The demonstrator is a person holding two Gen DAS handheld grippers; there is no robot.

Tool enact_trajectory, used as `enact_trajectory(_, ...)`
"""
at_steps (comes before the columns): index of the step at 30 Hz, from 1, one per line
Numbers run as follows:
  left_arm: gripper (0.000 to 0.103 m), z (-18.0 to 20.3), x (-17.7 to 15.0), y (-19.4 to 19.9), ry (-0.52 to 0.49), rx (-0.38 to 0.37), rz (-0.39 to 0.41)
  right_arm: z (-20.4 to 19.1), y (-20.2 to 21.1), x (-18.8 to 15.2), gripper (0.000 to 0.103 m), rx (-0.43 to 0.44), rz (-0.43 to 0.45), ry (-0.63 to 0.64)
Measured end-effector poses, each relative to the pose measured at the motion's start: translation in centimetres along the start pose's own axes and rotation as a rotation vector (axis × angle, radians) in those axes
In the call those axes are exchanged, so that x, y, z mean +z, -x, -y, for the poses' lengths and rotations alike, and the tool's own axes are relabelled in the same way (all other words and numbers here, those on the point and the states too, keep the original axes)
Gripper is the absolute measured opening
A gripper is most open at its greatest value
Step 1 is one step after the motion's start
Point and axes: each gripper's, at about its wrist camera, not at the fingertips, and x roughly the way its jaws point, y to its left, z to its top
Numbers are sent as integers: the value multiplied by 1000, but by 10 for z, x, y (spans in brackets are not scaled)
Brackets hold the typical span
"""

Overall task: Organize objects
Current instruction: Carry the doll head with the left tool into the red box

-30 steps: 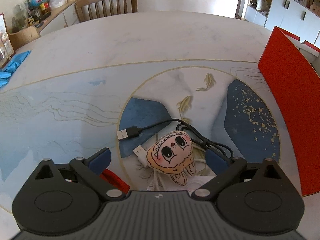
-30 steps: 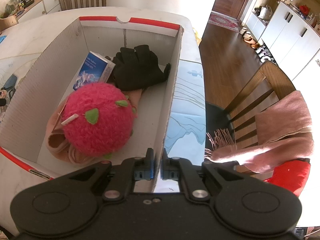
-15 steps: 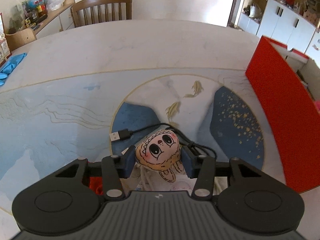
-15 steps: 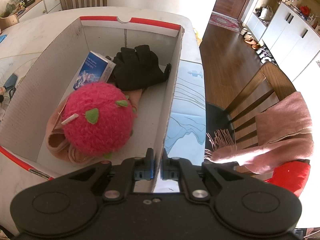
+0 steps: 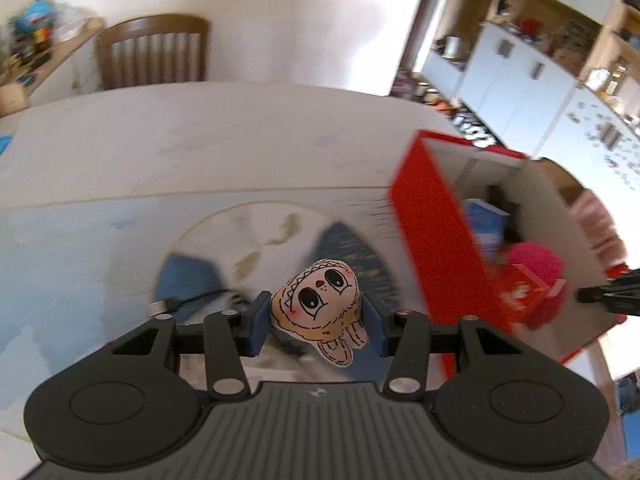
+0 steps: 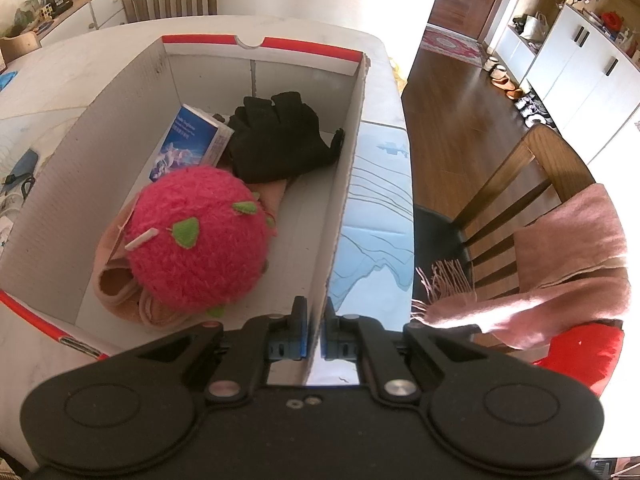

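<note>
My left gripper (image 5: 316, 322) is shut on a small beige plush doll (image 5: 320, 308) with big black eyes, held above the patterned table (image 5: 120, 208). To its right stands the red cardboard box (image 5: 432, 232). My right gripper (image 6: 314, 328) is shut on the right wall of that box (image 6: 344, 184), near its front corner. Inside lie a pink fuzzy plush ball (image 6: 196, 236), a black glove (image 6: 280, 136), a blue and white carton (image 6: 188, 144) and a peach cloth (image 6: 116, 284).
A black USB cable (image 5: 192, 300) lies on the table under the left gripper. Wooden chairs stand at the far side (image 5: 152, 52) and to the right (image 6: 520, 200), the latter draped with a pink scarf (image 6: 560, 264). White cabinets (image 6: 580, 64) line the right.
My left gripper closed on the plush doll and lifted it off the cables, swinging right so the box's inside shows. The right gripper stayed clamped on the box wall.
</note>
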Motion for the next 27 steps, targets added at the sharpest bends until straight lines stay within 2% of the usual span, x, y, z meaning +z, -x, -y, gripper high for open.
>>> enact_trajectory(13, 47, 96, 24, -7, -200, -140, 5, 2, 0, -1, 6, 14, 7, 7)
enact_trajectory(27, 47, 196, 60, -61, -399, -206, -24, 6, 0, -1, 6, 43, 11, 8)
